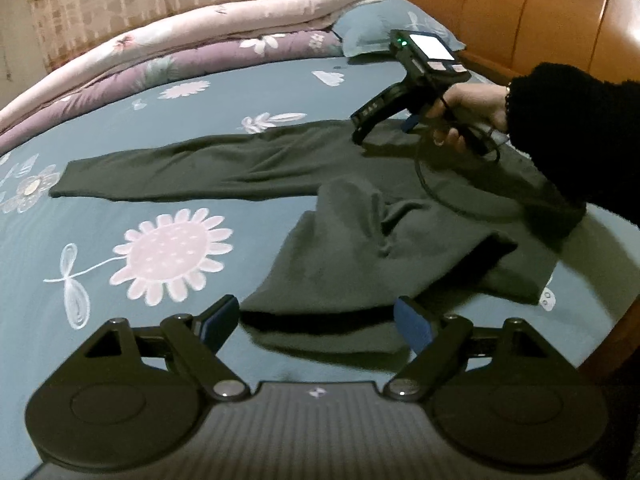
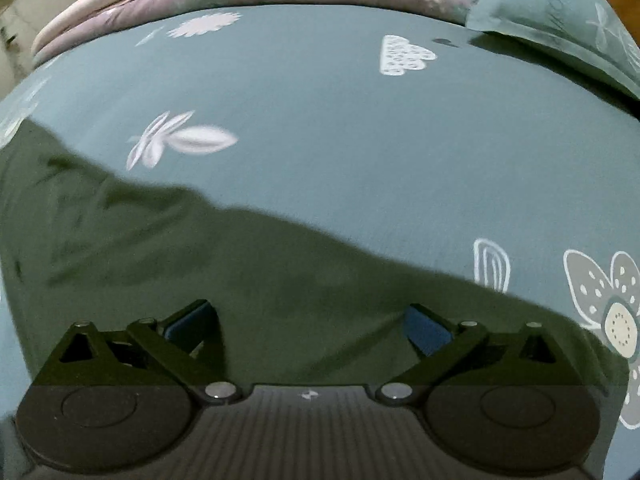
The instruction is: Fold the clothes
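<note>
Dark green trousers (image 1: 360,208) lie spread on a blue flowered bed (image 1: 120,288), one leg stretched toward nine o'clock, the other crumpled toward six. The left tongs (image 1: 320,320) hang released over the near hem. The right tongs (image 2: 312,328), at two o'clock, are released over the fabric.

Dark trousers (image 1: 320,208) on floral bedsheet (image 1: 120,120)

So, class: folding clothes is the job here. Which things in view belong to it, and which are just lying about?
Belong to the job:
dark green trousers
left gripper, open
right gripper, open

Just lying about:
bedsheet
folded quilts
pillow
wooden headboard
</note>
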